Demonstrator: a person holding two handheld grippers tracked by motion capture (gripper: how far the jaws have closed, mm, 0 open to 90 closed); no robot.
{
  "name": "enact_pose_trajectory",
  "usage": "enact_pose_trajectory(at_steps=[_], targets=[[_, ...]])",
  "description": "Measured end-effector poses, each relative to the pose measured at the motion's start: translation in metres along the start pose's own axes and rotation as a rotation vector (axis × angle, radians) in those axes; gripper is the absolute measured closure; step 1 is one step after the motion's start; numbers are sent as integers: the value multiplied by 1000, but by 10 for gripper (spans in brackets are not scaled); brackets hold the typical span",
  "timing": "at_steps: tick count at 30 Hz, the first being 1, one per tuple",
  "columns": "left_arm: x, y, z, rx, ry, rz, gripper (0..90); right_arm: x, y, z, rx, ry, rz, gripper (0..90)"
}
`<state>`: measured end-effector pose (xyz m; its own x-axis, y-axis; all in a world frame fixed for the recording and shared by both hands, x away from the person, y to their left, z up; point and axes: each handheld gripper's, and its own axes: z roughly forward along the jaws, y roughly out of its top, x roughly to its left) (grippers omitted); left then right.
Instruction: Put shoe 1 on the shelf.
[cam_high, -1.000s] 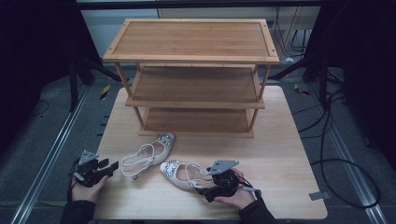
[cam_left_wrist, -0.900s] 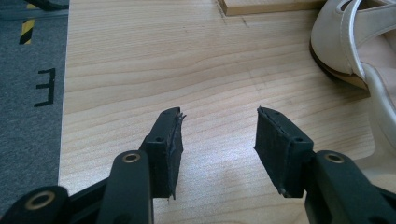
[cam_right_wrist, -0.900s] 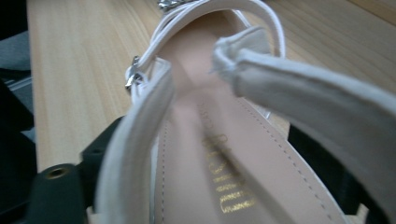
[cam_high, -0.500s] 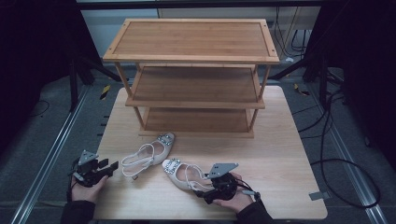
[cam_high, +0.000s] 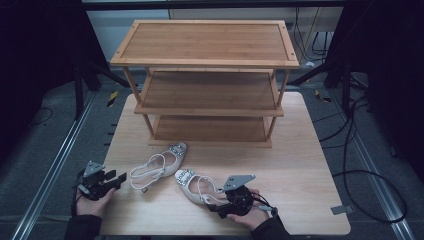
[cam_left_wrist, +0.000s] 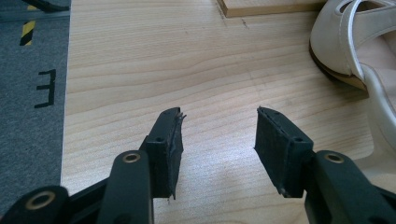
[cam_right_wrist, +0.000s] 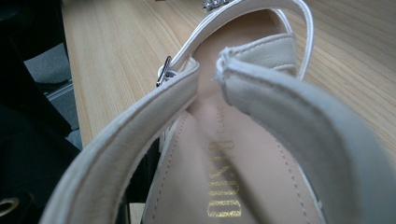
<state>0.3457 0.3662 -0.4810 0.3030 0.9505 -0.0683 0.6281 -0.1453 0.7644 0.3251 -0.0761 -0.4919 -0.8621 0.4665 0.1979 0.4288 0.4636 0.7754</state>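
Observation:
Two white strappy sandals with jewelled toes lie on the wooden table (cam_high: 310, 175). The far one (cam_high: 157, 165) sits left of centre, and the near one (cam_high: 192, 182) points its toe toward the shoe rack. My right gripper (cam_high: 217, 205) is at the near sandal's heel. Its jaws have just been closing, with the heel strap (cam_right_wrist: 261, 88) between them and pinched inward. A dark jaw edge presses the strap's left side in the right gripper view. My left gripper (cam_high: 120, 179) rests at the table's left edge, open (cam_left_wrist: 218, 135) with only bare wood between its pads. The far sandal's heel (cam_left_wrist: 345, 42) lies to its right.
A three-tier bamboo shoe rack (cam_high: 207, 60) stands at the back of the table, with bare shelves. Dark floor with metal rails and cables surrounds the table. Open tabletop extends to the right of the near sandal.
The right gripper's jaws look closer together on the near sandal's heel. Both hands, the left gripper and the two sandals stay where they were.

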Motion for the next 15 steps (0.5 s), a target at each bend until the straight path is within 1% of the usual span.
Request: enact_pose_trajectory(at_steps=[1, 2, 4, 7, 8, 9, 10, 11, 13, 14, 15], targets=[[0, 0, 0, 1, 0, 1, 498, 0, 0, 0, 0, 0, 0, 400], [1, 0, -1, 3, 0, 4, 498, 0, 0, 0, -13, 3, 7, 401], [1, 0, -1, -3, 2, 10, 498, 1, 1, 0, -6, 1, 14, 402], [0, 0, 0, -3, 1, 1, 498, 0, 1, -1, -7, 1, 15, 403], [0, 1, 0, -3, 0, 0, 498, 0, 2, -4, -14, 1, 25, 403], [-1, 0, 0, -2, 0, 1, 498, 0, 2, -4, -14, 1, 25, 403], [0, 0, 0, -2, 1, 0, 498, -1, 3, -8, -31, -6, 31, 403], [0, 0, 0, -2, 1, 0, 498, -1, 3, -8, -31, -6, 31, 403], [1, 1, 0, -6, 3, 5, 499, -2, 4, -13, -50, -8, 36, 403], [1, 0, -1, -1, 1, 1, 499, -4, 5, -18, -71, -14, 44, 403], [1, 0, -1, -2, 1, -1, 499, -4, 5, -18, -71, -14, 44, 403]])
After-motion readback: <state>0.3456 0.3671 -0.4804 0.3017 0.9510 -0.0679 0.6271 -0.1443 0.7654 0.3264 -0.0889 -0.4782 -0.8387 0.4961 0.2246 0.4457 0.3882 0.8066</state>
